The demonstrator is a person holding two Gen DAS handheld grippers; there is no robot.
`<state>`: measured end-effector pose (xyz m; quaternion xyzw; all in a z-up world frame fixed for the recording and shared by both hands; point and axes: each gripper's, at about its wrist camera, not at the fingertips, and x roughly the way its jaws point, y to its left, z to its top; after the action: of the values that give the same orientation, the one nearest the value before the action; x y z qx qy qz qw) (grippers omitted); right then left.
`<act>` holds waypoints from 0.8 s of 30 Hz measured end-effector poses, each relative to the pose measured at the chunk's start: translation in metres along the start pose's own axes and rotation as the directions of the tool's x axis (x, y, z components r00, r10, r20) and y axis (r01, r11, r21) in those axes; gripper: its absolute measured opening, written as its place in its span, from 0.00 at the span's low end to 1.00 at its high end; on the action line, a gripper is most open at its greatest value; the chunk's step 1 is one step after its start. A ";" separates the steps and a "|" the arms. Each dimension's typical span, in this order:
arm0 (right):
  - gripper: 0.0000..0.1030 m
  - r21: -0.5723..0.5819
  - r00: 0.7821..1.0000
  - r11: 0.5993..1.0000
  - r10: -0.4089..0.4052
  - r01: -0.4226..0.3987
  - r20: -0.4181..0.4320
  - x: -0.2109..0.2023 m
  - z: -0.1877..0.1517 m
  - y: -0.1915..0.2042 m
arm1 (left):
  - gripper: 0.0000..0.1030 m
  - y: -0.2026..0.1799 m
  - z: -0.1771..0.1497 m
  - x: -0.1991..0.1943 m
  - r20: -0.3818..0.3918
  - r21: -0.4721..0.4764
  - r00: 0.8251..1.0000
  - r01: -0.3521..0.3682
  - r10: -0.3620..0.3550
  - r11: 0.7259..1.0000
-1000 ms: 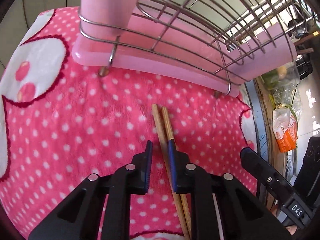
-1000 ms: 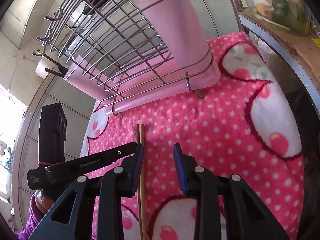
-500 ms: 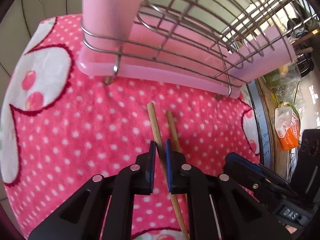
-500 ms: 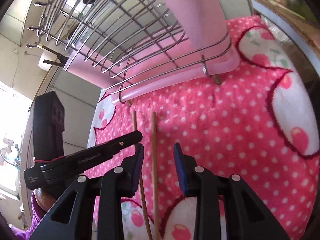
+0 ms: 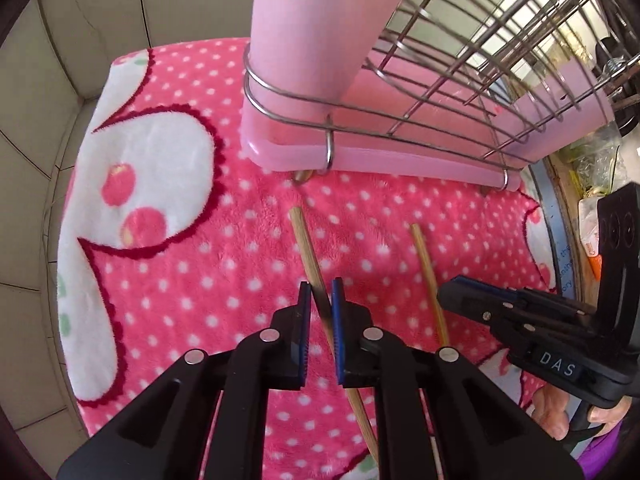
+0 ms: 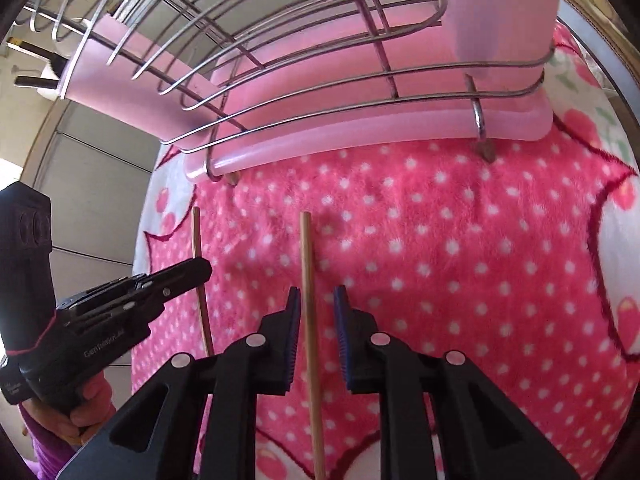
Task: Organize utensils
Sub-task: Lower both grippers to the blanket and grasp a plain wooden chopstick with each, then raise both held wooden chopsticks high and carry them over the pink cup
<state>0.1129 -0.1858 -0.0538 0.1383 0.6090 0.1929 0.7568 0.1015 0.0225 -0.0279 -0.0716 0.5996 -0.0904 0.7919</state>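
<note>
L gripper [image 5: 319,300] nearest in its view: blue pads clamped on one chopstick [image 5: 310,256], which slants up-left, its far tip free above the towel [image 5: 180,272]. R gripper [image 6: 316,306]: jaws closing w/ the 2nd chopstick [image 6: 307,264] between them, a slim gap showing each side, pads not yet pressing. That stick lies flat on the towel, pointing at the rack.

The two sticks are well apart, roughly parallel; open dotted towel between them and to the R side in the R view. In the L view the R gripper [image 5: 452,300] sits just beside the 2nd stick [image 5: 426,264]; in the R view the L gripper [image 6: 200,270] crosses the 1st stick [image 6: 197,236].

Beyond the stick tips, a strip of bare towel, then the rack's pink tray edge [image 6: 360,136] and wire rack [image 5: 460,60]. Pink cup [image 5: 320,24] stands in the rack's corner. Towel's far-L edge meets the tiled wall [image 5: 80,60].
</note>
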 end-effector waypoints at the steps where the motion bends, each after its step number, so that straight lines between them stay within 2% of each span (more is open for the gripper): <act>1: 0.16 0.000 1.000 1.000 -0.003 0.003 -0.007 0.003 0.002 0.001 | 0.09 0.000 0.000 0.003 -0.005 -0.001 1.000 0.001 -0.001 1.000; 8: 0.16 -0.014 0.998 1.000 -0.023 0.022 -0.050 0.025 0.015 0.011 | 0.09 -0.002 0.003 0.020 -0.030 -0.052 0.999 0.025 -0.026 0.998; 9: 0.13 -0.012 0.999 1.000 -0.024 0.024 -0.048 0.026 0.014 0.011 | 0.09 -0.003 0.003 0.021 -0.032 -0.063 0.999 0.026 -0.028 0.998; 10: 0.07 -0.011 0.999 1.000 -0.028 0.028 -0.045 0.026 0.014 0.011 | 0.09 -0.002 0.003 0.022 -0.036 -0.076 0.999 0.029 -0.031 0.997; 12: 0.06 -0.008 0.999 1.000 -0.014 0.013 -0.037 0.028 0.014 0.011 | 0.09 -0.005 0.004 0.027 -0.041 -0.095 0.998 0.033 -0.037 0.995; 18: 0.06 -0.002 0.999 1.000 0.001 -0.001 0.044 0.010 0.004 0.003 | 0.09 0.003 0.003 0.022 -0.038 -0.103 0.998 0.036 -0.040 0.994; 24: 0.06 -0.008 0.987 1.000 0.022 -0.021 0.161 -0.027 -0.006 -0.006 | 0.09 0.001 -0.005 -0.001 0.044 -0.063 0.999 0.028 -0.026 0.998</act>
<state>0.1031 -0.2039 -0.0339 0.1575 0.5437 0.1910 0.8019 0.0965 0.0236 -0.0285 -0.1069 0.5838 -0.0802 0.8008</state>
